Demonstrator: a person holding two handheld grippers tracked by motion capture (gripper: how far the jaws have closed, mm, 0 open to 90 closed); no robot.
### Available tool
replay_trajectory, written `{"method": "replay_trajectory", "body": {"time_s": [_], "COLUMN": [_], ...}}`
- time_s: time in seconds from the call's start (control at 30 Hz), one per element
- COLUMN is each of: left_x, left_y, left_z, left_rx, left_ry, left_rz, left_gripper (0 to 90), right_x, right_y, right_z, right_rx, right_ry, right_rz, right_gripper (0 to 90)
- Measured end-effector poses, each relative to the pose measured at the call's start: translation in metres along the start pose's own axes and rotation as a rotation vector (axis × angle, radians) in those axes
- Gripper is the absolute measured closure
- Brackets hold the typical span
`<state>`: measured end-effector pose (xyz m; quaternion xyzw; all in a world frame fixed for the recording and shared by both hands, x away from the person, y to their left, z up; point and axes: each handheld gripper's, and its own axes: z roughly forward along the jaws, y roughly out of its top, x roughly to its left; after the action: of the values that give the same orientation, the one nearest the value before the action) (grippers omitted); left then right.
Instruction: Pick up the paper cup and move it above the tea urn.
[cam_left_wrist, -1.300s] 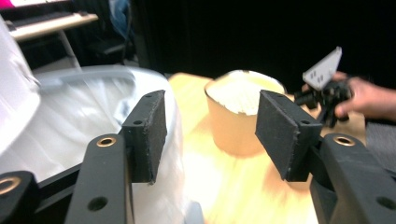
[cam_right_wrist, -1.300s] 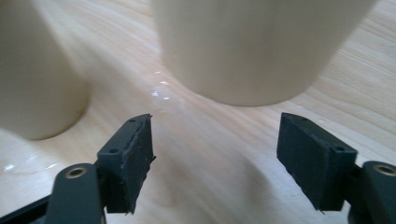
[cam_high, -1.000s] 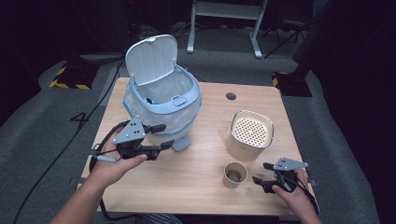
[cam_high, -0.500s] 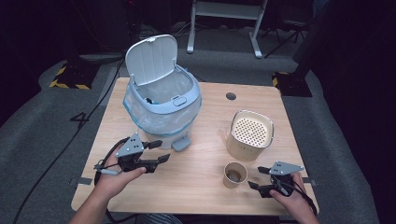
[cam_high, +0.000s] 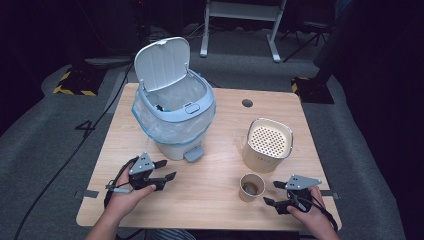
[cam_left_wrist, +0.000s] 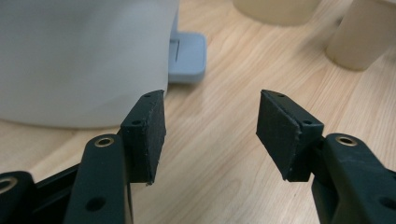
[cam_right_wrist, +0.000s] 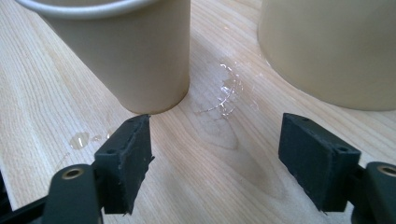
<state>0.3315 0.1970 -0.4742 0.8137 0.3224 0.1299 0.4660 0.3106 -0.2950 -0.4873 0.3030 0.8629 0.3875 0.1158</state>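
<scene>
The left gripper (cam_high: 165, 170) has dropped from bin-rim height to just above the bench (cam_high: 215, 200) before the pedal bin (cam_high: 175, 117), fingers wide and empty, while the right gripper (cam_high: 272, 193), also wide and empty, sits beside the paper cup (cam_high: 250, 187), right of the bin, likely the next pickup.

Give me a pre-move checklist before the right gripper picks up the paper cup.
1. Right gripper open, nothing between the jaws: ok.
2. Paper cup upright on the table: ok.
3. Jaws lined up on the cup: not ok; in the right gripper view the cup stands ahead and to the left of the gap.
4. Table dry around the cup: not ok; small wet patches lie beside its base.
5. Bin lid up, bag open: ok.
6. Left gripper open and away from the cup: ok.
7. How full the cup is: cannot tell.
</scene>
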Motion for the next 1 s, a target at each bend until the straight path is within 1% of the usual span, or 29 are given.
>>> {"method": "replay_trajectory", "body": {"time_s": [0.07,0.1,0.13,0.17,0.2,0.27,0.37,0.43,0.5,0.53,0.63,0.67,0.7,0.77,0.87,1.0], "left_x": [0.001,0.000,0.001,0.001,0.002,0.003,0.004,0.005,0.005,0.005,0.004,0.003,0.003,0.003,0.004,0.005], "left_y": [-0.003,-0.005,-0.008,-0.008,-0.010,-0.013,-0.015,-0.016,-0.018,-0.018,-0.018,-0.018,-0.019,-0.019,-0.019,-0.018], "left_z": [0.004,0.006,0.010,0.010,0.013,0.016,0.020,0.021,0.022,0.023,0.024,0.024,0.025,0.025,0.025,0.026], "left_rx": [0.027,0.035,0.053,0.053,0.064,0.094,0.111,0.121,0.158,0.176,0.185,0.200,0.214,0.219,0.222,0.231], "left_ry": [0.006,0.004,-0.010,-0.010,-0.011,0.007,0.016,0.031,0.053,0.061,0.067,0.074,0.077,0.094,0.103,0.113], "left_rz": [-0.002,-0.010,-0.023,-0.023,-0.025,-0.005,-0.013,0.001,0.020,0.021,0.026,0.036,0.031,0.021,0.000,-0.003], "left_gripper": [42.2,42.2,41.7,41.7,41.7,41.5,40.5,39.4,38.6,38.0,35.6,33.6,33.6,29.6,25.7,22.2], "right_x": [0.000,0.000,0.002,0.002,0.003,0.006,0.010,0.013,0.015,0.016,0.020,0.023,0.023,0.025,0.028,0.032], "right_y": [-0.001,-0.001,-0.001,-0.001,0.000,0.001,0.003,0.005,0.007,0.007,0.010,0.012,0.012,0.014,0.017,0.022], "right_z": [0.001,0.001,0.002,0.002,0.002,0.003,0.003,0.003,0.003,0.003,0.005,0.007,0.007,0.010,0.014,0.019], "right_rx": [0.002,0.002,-0.002,-0.002,-0.007,-0.014,-0.022,-0.030,-0.039,-0.043,-0.052,-0.057,-0.057,-0.063,-0.070,-0.089], "right_ry": [0.006,0.006,0.015,0.015,0.017,0.027,0.032,0.037,0.043,0.048,0.057,0.055,0.055,0.060,0.060,0.051], "right_rz": [-0.002,-0.002,-0.010,-0.010,-0.017,-0.028,-0.026,-0.020,-0.020,-0.017,-0.019,-0.014,-0.014,-0.007,-0.001,0.003], "right_gripper": [22.7,22.7,20.4,20.4,19.7,17.8,17.3,17.1,17.1,17.1,16.3,16.2,16.2,16.0,15.8,15.8]}}
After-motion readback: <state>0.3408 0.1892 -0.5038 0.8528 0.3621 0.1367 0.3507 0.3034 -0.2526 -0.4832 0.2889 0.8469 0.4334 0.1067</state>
